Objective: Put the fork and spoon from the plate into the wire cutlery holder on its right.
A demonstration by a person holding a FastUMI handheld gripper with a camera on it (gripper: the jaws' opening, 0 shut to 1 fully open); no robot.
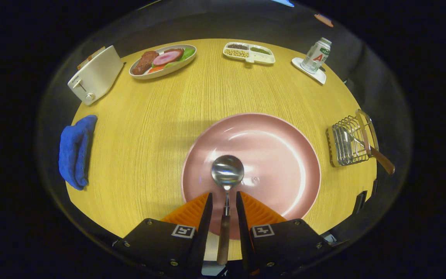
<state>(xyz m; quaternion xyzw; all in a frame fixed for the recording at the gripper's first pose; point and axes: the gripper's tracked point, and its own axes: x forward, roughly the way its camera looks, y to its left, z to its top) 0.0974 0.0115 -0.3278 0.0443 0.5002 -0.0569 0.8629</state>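
We are holding the gripper [223,201] low over the near edge of the pink plate [285,155], and its jaws are standing narrow, one on each side of the spoon [227,182]. The spoon's thin neck and wooden handle are running straight back between the fingers [206,211]; a sliver of gap seems to be showing on each side, so we cannot tell whether the pads are pressing on it yet. The bowl of the spoon is lying just ahead of the fingertips, resting on the plate.

Moving outward, the wire cutlery holder [347,145] is sitting on the table to the right of the plate, near the table's edge. A wooden-handled utensil, which we are taking to be the fork [378,155], is already leaning in it with its handle sticking out toward the near right. So we are judging the fork as done and the spoon as the piece in hand.

What could go wrong from here: the handle is slim and smooth, so a grip that is not fully closed could be letting the spoon slip or swing bowl-down once lifted. The spoon could also be catching on the holder's wires or knocking the leaning fork, and the light holder could be sliding toward the table edge.

Farther off, a blue cloth [75,151] is lying at the left, with a toaster [95,75] at the far side.
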